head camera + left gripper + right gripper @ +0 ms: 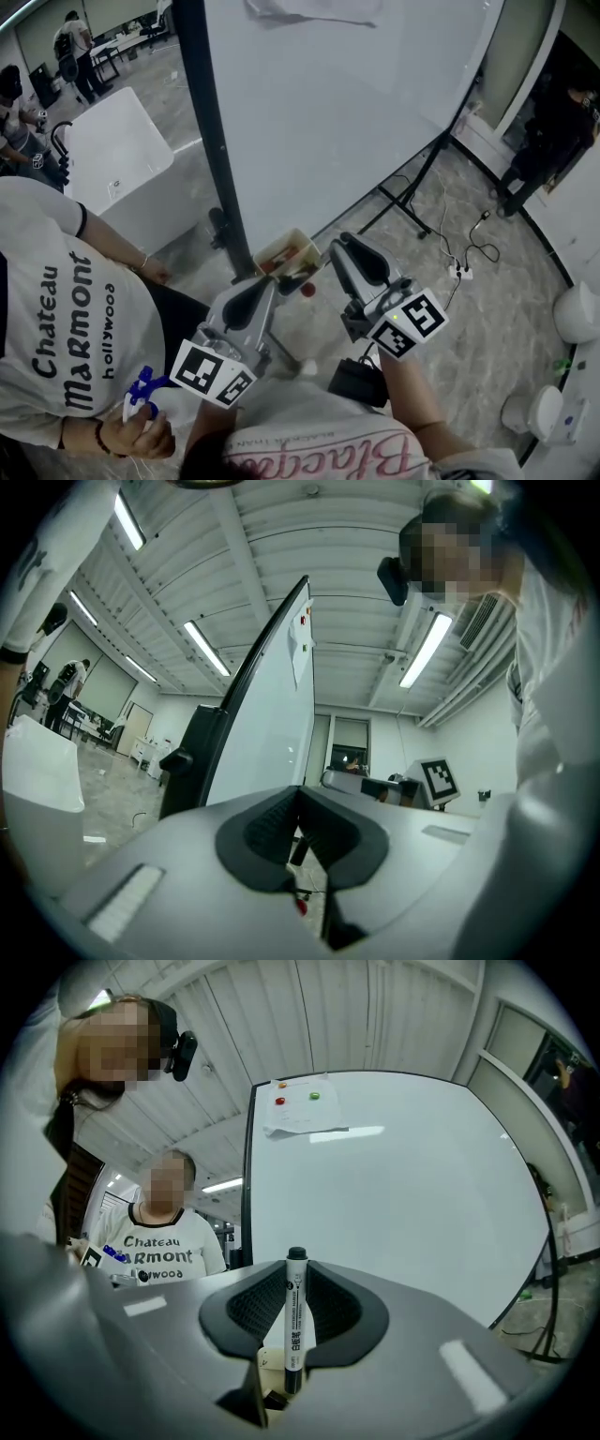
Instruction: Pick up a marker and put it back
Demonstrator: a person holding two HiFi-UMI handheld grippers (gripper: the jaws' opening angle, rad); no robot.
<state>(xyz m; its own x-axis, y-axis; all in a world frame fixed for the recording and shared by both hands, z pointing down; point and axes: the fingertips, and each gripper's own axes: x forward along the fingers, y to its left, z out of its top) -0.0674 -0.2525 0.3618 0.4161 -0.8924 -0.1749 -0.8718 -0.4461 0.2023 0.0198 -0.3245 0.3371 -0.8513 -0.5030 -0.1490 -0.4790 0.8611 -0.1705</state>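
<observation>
Marker (294,1326) in right gripper (296,1274), hidden overhead

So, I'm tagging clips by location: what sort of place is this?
Probably an open office or lab: a big freestanding whiteboard, ceiling strip lights, and desks with people in the background. The right gripper grips a marker.

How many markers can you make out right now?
1: a marker clamped in the right claw. The tray by the whiteboard holds red and dark items, perhaps more markers; too small to tell.
</observation>
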